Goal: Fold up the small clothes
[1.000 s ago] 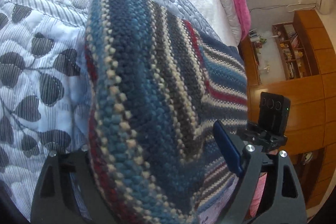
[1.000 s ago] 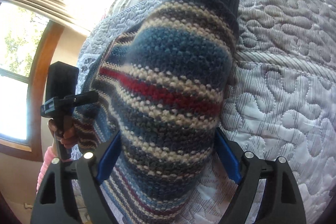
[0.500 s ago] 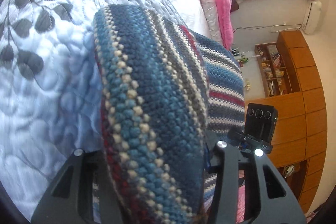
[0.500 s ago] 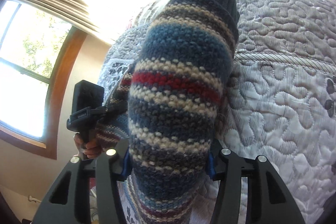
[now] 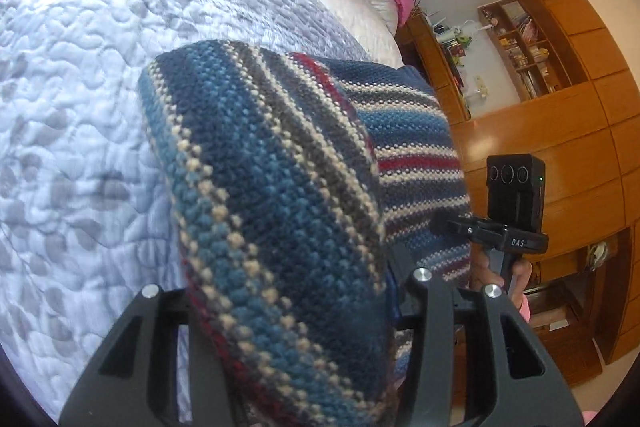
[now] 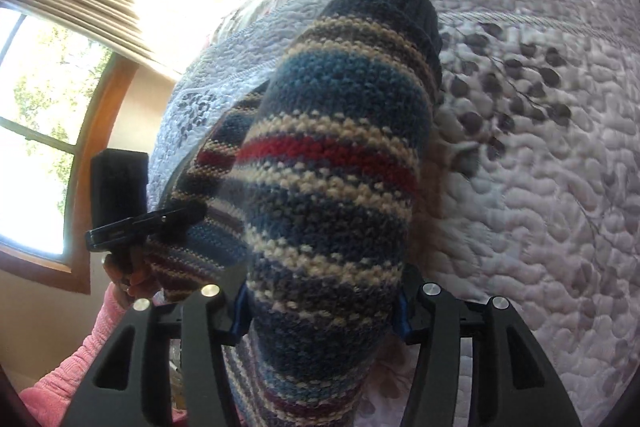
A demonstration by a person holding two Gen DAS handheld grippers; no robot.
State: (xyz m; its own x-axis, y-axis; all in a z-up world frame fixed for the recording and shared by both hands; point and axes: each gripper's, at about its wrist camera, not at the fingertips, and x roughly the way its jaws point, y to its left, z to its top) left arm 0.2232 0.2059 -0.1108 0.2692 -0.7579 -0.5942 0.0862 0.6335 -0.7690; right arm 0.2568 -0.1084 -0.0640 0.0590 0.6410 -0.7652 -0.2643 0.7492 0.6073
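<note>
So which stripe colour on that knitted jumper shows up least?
The red stripe on the striped knitted jumper: one thin band, while blue, navy and cream bands repeat.

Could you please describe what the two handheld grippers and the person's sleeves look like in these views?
Both grippers are matte black plastic with angular, cut-out finger frames, silver screw heads and blue pads. The right gripper, seen from the left wrist, carries a black camera box with three round lenses, a green light and white "DAS" lettering. The left gripper looks alike. The sleeve is pink knit.
</note>
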